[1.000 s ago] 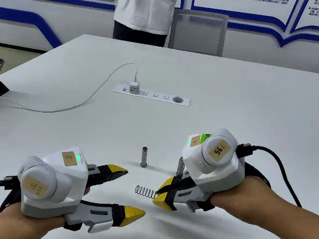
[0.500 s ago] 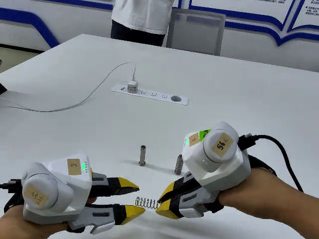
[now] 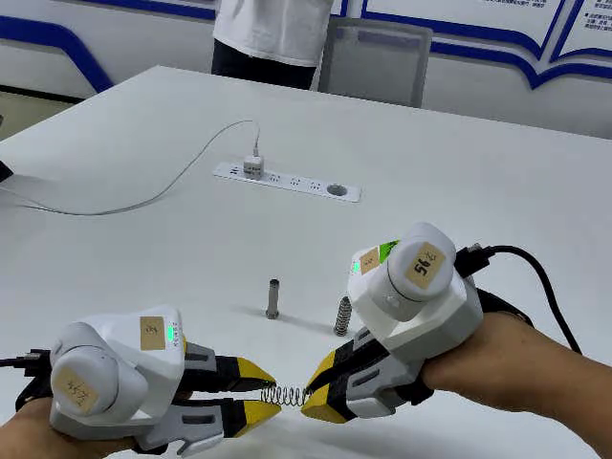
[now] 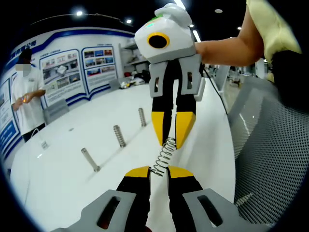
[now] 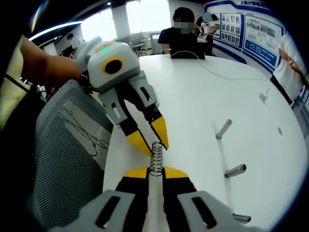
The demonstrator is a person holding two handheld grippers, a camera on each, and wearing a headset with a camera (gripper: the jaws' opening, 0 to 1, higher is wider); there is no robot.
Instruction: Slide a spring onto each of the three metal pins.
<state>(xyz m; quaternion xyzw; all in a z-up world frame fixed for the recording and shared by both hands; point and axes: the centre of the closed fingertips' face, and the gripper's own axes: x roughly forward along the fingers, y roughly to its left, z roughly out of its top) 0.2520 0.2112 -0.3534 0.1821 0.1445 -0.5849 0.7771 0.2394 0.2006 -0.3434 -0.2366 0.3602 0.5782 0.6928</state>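
Low on the white table (image 3: 459,191), head view: one loose spring (image 3: 284,394) spans from the left gripper (image 3: 268,399) to the right gripper (image 3: 311,397); a bare pin (image 3: 273,298) and a sprung pin (image 3: 342,316) stand just beyond. Left gripper view: own jaws nearly closed, pinching the spring's near end, the right gripper nipping the far end. Right gripper view: own jaws nearly closed on the near end, the left gripper gripping the other.

The spring (image 3: 283,394) gripped between the left claw (image 3: 266,398) and the right claw (image 3: 312,398) is bright bare metal wire. Both claws have glossy white plastic shells, black jaws and matt yellow ends. Beyond them, the pin (image 3: 273,298) is dull grey metal, and the worktop (image 3: 430,191) is smooth, white and faintly sheeny.
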